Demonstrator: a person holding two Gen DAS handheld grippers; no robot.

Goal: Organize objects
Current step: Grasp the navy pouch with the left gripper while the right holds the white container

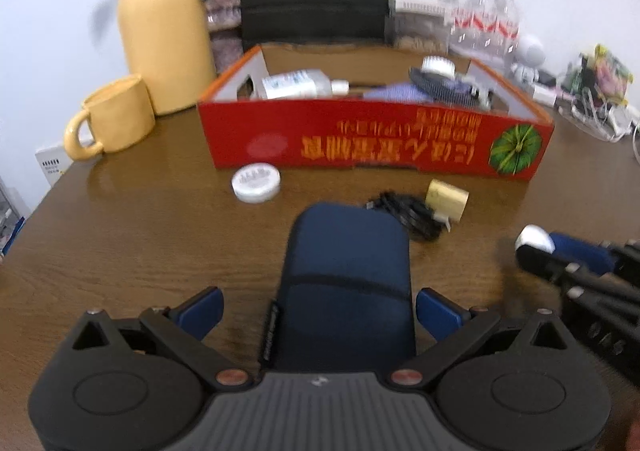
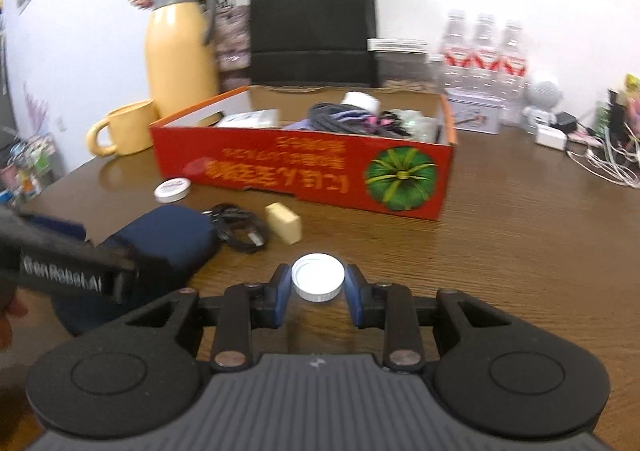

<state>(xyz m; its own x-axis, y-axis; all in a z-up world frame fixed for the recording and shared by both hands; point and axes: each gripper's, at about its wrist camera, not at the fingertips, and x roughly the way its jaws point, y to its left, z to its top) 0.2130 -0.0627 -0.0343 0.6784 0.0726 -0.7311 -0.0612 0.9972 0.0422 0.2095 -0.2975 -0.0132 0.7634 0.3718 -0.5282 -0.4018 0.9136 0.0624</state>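
Note:
A dark blue zip case point(image 1: 344, 283) lies on the wooden table point(image 1: 140, 231). My left gripper point(image 1: 320, 307) stands open around its near end, and both blue pads are clear of its sides. My right gripper point(image 2: 318, 291) is shut on a small round white-lidded jar point(image 2: 318, 277); it also shows at the right edge of the left wrist view. A flat white tin point(image 1: 256, 183), a coiled black cable point(image 1: 408, 215) and a pale yellow block point(image 1: 446, 201) lie in front of the red cardboard box point(image 1: 376, 139), which holds a bottle, cables and other items.
A yellow mug point(image 1: 112, 115) and a tall yellow flask point(image 1: 164, 31) stand to the left of the box. Behind it are a black paper bag point(image 2: 312, 19) and a pack of water bottles point(image 2: 484, 51). White cables and chargers point(image 2: 600, 159) crowd the far right.

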